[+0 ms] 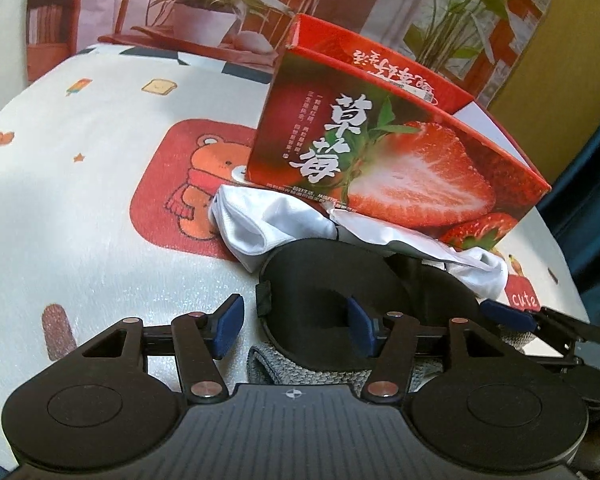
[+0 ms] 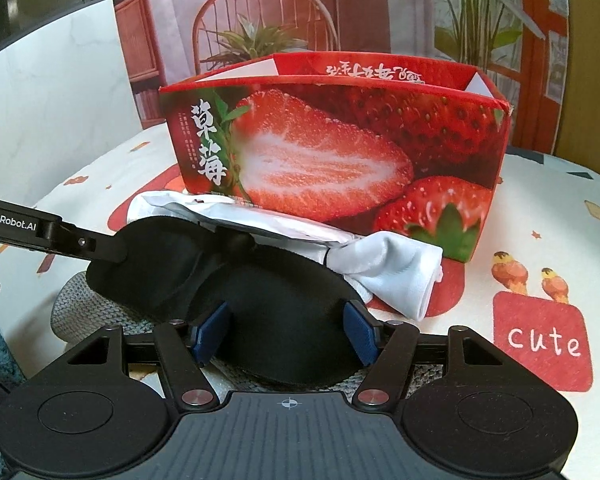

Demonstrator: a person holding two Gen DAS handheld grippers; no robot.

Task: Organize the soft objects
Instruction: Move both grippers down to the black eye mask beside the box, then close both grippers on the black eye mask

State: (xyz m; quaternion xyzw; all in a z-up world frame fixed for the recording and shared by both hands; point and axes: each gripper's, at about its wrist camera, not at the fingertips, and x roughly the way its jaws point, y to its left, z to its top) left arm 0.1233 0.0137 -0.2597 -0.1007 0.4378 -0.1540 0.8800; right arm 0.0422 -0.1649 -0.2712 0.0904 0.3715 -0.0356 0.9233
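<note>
Both grippers (image 1: pixel 294 326) (image 2: pixel 282 336) low, astride eye mask (image 2: pixel 276 304)

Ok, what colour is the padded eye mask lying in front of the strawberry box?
Black; the padded eye mask shows best in the right wrist view.

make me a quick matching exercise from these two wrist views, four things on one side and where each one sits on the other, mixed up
Things:
1. strawberry box
2. white cloth
3. black eye mask
4. grey knitted item

Places:
A. lying between the fingers of both grippers
B. standing open-topped at the back, upright on the printed tablecloth
C. at the bottom of the pile, under the black piece
D. crumpled along the foot of the red carton

Pairs: 1-B, 2-D, 3-A, 4-C

The left gripper and right gripper are both open around the mask.
</note>
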